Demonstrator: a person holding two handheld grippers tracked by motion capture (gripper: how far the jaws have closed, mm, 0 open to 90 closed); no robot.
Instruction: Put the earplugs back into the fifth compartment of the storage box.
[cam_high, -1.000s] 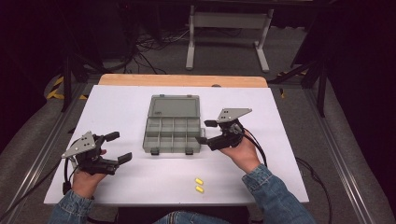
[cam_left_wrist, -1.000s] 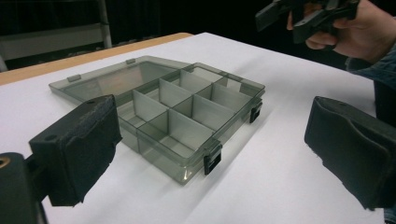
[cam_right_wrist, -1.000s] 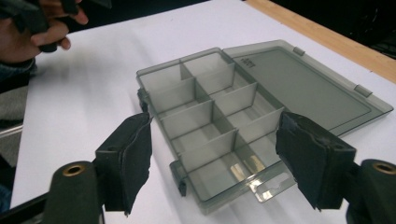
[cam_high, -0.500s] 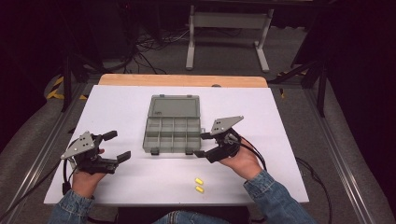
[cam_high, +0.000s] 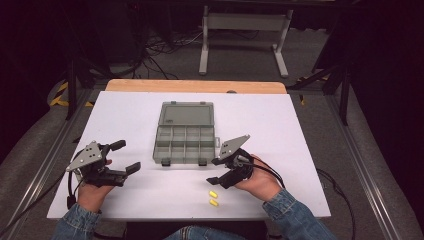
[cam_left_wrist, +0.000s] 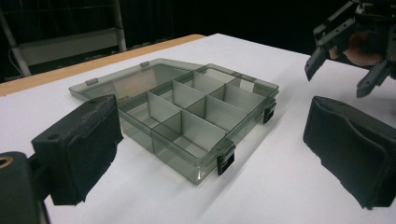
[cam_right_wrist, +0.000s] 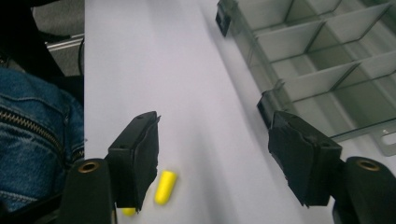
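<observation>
Low in the frame's middle, we bring our right tongs (cam_high: 216, 171), spread and just narrowing on nothing, toward two yellow earplugs (cam_high: 213, 194) below the open organizer box (cam_high: 185, 145); misaimed, they could roll.

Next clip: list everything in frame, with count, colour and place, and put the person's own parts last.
compartment box: one, translucent grey, lid open flat, middle of the table, its compartments look empty
earplugs: two, yellow, on the table near the front edge, below the right gripper
table: one, white top with a wooden far edge
metal stand: one, grey, on the floor behind the table
cables: several, black, on the floor behind the table
left gripper: one, black, front left of the table, open, holding nothing
right gripper: one, black, just right of the box's front corner, open, jaws have just been closing, nothing between them
sleeves: two, blue denim, bottom edge
</observation>
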